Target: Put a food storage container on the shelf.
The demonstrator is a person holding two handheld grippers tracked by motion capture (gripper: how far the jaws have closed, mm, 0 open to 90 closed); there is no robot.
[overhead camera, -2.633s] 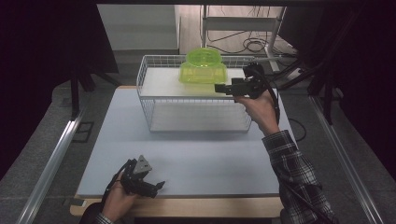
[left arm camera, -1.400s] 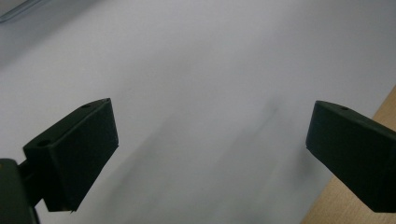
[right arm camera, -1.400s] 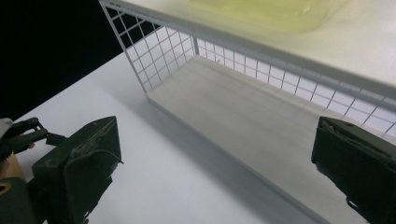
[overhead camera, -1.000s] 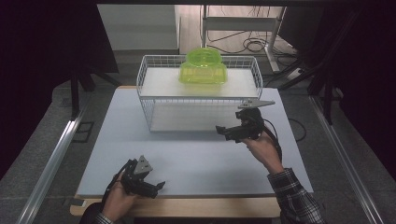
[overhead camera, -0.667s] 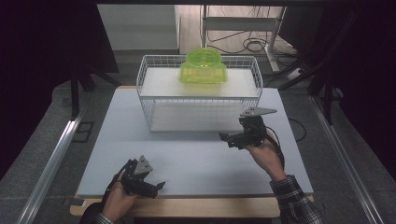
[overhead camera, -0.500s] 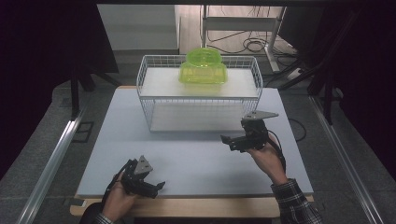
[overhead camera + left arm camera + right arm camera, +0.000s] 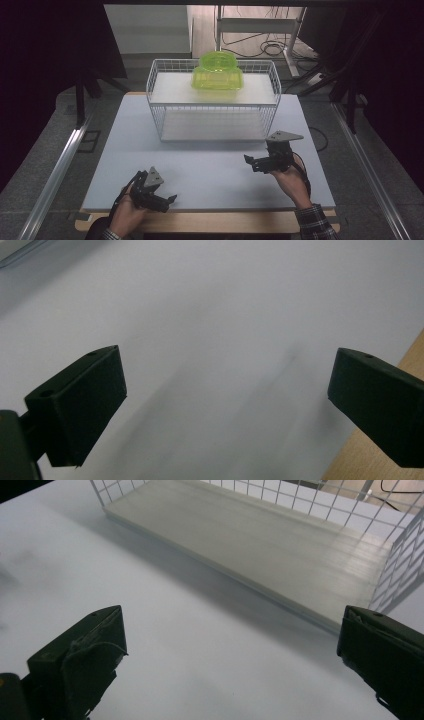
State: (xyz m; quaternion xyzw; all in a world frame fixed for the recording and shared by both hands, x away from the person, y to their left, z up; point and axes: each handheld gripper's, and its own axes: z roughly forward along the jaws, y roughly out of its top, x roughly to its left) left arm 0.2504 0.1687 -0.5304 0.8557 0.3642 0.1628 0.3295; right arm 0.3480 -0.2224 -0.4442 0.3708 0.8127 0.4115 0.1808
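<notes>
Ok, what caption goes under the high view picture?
Green box sits on top of a wire basket; both grippers, left and right, empty.

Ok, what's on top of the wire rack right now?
A translucent green container sits on the white wire rack, on its upper white shelf toward the back. The lower shelf looks bare. Whether the container holds anything cannot be told through its tinted walls.

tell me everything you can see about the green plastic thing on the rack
The green container is see-through, bright yellow-green plastic, a boxy base with a rounded part rising at the back. It sits upright on the top shelf of the white wire rack, near the shelf's middle and toward the back. Nothing else touches it; each hand-held gripper is down at the near part of the table, well clear of it. Whether anything is inside is unclear.
</notes>
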